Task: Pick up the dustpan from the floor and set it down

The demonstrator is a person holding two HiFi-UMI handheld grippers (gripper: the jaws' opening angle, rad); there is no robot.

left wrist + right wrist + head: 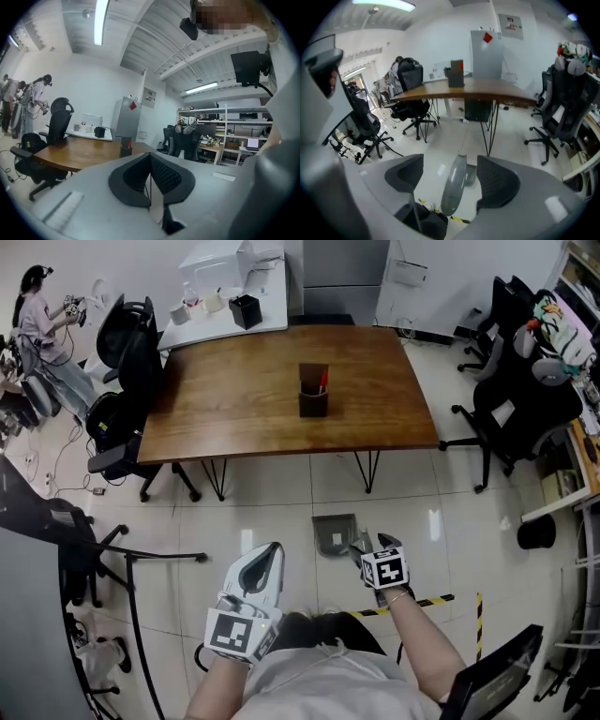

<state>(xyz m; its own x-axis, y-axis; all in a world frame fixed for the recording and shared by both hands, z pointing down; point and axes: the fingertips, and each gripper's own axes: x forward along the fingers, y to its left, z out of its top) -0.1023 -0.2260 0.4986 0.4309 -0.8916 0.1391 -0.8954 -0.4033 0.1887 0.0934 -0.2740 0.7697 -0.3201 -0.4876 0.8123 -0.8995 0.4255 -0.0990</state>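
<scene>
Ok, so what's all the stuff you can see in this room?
dustpan: one, grey, floor before the wooden table
wooden table: one, brown, mid-room
holder: one, dark, on the wooden table
white table: one, white, behind the wooden table
office chairs: several, black, both sides
striped tape: yellow-black, floor at right
person: one, light top, far left
left gripper: one, white, jaws shut, empty
right gripper: one, grey, jaws open around the dustpan's handle
</scene>
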